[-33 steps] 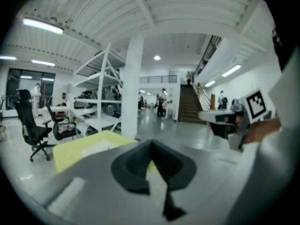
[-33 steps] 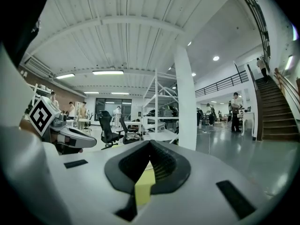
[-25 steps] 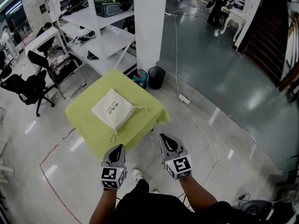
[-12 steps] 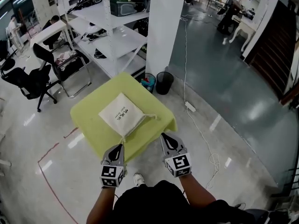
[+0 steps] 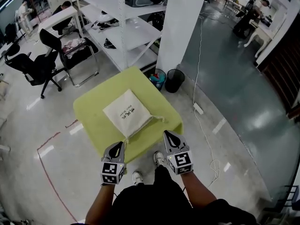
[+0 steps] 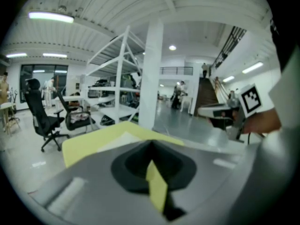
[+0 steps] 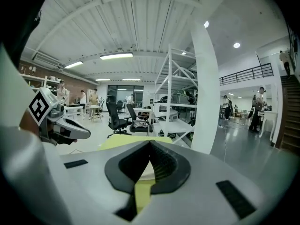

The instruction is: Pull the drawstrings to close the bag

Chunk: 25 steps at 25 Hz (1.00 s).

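A cream drawstring bag [image 5: 126,114] with dark print lies flat on a small yellow-green table [image 5: 93,121]. One cord [image 5: 159,118] trails off its right corner; another [image 5: 125,139] runs toward the table's near edge. My left gripper [image 5: 120,145] is shut and empty, its tip at the near edge beside that cord's end. My right gripper [image 5: 167,134], also shut and empty, sits at the table's near right edge, short of the right cord. In the left gripper view the shut jaws [image 6: 151,142] point over the table [image 6: 89,144]. The right gripper view shows the same [image 7: 151,141].
A white pillar [image 5: 180,27] and white shelving [image 5: 126,29] stand behind the table, with two bins [image 5: 174,80] at the pillar's foot. Office chairs [image 5: 70,55] stand at the left. A white cable [image 5: 199,109] and red floor tape [image 5: 51,172] lie nearby.
Both shut grippers have come forward to the table's near edge. The table and bag now sit closer and more centred in the head view.
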### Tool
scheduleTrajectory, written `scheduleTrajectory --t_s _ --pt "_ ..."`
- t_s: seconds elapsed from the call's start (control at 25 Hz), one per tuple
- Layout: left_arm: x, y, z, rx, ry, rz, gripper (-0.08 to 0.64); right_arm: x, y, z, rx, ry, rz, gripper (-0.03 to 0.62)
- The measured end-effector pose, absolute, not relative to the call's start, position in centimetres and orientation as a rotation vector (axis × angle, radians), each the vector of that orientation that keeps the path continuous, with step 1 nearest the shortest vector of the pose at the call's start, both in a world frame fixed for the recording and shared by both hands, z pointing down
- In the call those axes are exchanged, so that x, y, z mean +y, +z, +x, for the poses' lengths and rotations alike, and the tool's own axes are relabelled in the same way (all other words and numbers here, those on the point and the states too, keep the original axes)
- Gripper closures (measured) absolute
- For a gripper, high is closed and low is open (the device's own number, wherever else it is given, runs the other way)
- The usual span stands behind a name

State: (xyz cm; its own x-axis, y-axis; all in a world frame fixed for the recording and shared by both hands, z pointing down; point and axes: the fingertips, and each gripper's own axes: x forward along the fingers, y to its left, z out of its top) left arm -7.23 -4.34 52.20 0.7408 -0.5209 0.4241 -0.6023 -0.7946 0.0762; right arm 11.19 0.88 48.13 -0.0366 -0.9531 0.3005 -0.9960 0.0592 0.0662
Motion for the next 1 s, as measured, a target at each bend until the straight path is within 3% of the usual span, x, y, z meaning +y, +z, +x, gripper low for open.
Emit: scheduleTrajectory --t_s 0.56,1.0 --pt "-8.1 58.6 -3.2 -1.065 0.753 2.532 0.555 -5.3 57.6 16.8 -2.147 0.367 1.626 0.592" --pt "-8.4 64.1 -4.6 -1.256 0.88 2.299 0.555 -9.1 64.3 18.4 -2.202 0.366 1.316 0.592"
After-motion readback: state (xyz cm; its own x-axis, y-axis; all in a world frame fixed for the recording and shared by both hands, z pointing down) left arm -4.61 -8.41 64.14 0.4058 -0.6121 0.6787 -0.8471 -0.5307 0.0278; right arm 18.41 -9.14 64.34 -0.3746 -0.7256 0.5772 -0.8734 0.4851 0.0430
